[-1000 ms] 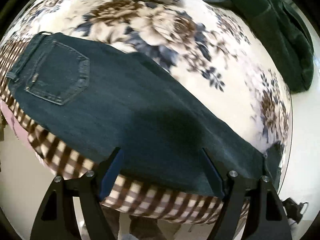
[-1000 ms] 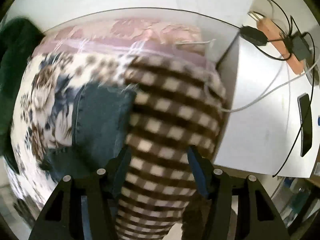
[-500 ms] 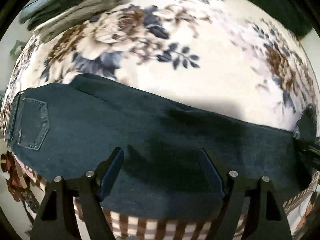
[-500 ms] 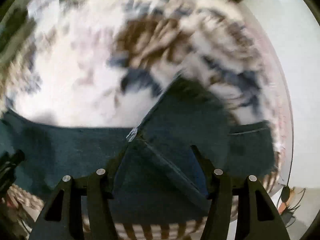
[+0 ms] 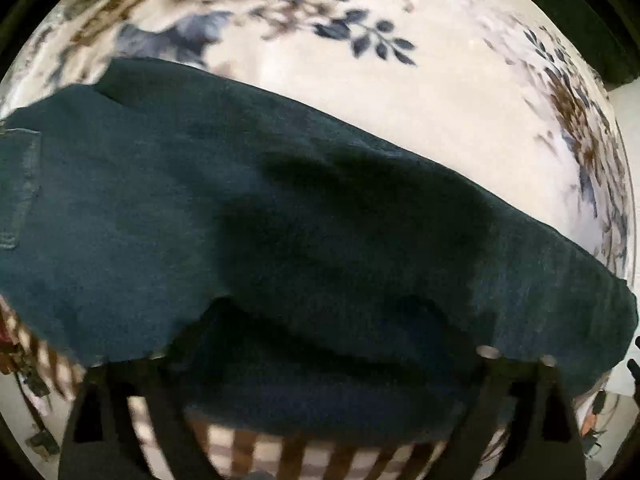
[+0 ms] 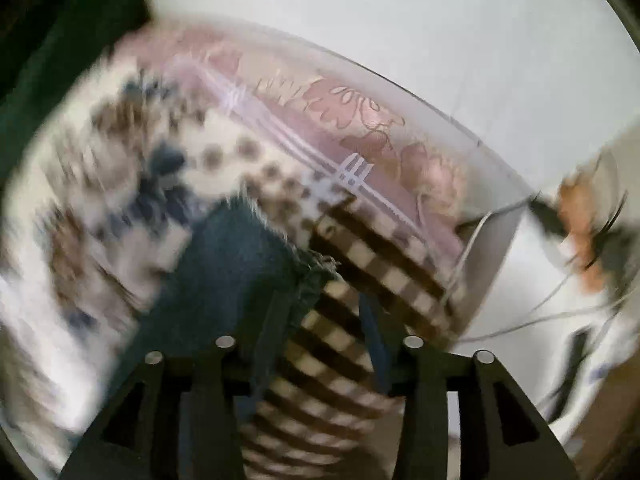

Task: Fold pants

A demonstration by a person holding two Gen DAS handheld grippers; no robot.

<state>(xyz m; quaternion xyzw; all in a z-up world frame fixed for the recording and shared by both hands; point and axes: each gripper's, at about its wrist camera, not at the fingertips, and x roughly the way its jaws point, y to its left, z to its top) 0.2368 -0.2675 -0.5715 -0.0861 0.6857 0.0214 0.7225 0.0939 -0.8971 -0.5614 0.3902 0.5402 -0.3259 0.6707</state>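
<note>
Your left gripper sits low over the near edge of the pants. Its fingertips are hidden under a raised fold of dark denim, so the jaw spacing and any grip on the cloth cannot be determined from the left wrist view. The finger bases stand wide apart at the bottom of that view.

Your right gripper has its jaws spread apart. The left finger lies against the frayed hem of the pants; the right finger lies over the checked cloth. Whether anything is pinched cannot be told, as this view is motion-blurred.

The pants lie flat across the floral blanket, running from a back pocket at the far left to the leg end at the right. Their near edge overlaps the checked cloth.

In the right wrist view, a pink patterned bedcover lies beyond the checked cloth. White cables and a white surface appear at the right, and a dark green garment at the upper left.
</note>
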